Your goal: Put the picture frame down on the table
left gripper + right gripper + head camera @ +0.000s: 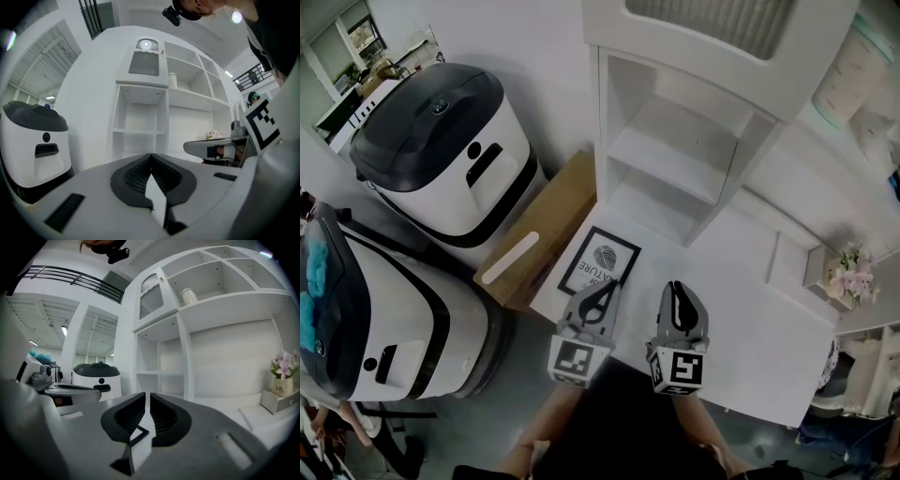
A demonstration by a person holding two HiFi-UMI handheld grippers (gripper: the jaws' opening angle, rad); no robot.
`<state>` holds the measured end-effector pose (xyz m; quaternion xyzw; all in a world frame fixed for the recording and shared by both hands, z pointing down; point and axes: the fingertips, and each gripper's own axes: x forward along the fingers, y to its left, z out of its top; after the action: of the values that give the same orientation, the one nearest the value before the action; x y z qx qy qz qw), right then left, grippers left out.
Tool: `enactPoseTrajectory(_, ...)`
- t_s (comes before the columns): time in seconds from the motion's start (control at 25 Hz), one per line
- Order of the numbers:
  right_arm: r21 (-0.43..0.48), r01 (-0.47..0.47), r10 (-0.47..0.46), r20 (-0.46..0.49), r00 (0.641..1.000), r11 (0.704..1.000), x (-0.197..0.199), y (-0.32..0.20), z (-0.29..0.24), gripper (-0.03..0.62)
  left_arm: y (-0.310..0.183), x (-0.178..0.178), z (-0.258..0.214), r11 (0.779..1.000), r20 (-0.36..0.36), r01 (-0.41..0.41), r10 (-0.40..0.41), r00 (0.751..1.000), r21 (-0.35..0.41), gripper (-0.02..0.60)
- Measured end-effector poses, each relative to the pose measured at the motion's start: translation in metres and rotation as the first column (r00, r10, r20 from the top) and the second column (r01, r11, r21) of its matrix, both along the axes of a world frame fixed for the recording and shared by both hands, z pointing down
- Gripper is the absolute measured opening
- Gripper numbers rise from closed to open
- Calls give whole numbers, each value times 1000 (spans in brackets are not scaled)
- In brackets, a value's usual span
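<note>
White table [750, 309] holds the frame [600, 261] lying flat; left gripper [605, 292] and right gripper [676, 292] hover clenched and empty, so they should probably back away without nudging it.

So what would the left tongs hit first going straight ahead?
Probably the white shelf unit: the left tongs point roughly level, seemingly passing above the flat picture frame, though depth is unclear.

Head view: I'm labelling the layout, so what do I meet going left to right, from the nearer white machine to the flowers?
nearer white machine → cardboard box → picture frame → right tongs → flowers
</note>
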<state>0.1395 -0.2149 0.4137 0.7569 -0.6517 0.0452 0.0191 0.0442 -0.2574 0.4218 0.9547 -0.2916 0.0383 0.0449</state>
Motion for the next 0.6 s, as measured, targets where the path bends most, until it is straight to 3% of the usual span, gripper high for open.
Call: enactPoseTrajectory(0.6, -25, -23, 21, -69, 997, 999, 5, 4, 3, 5, 2, 3, -2, 1000, 4, -12, 12, 1000, 15, 12)
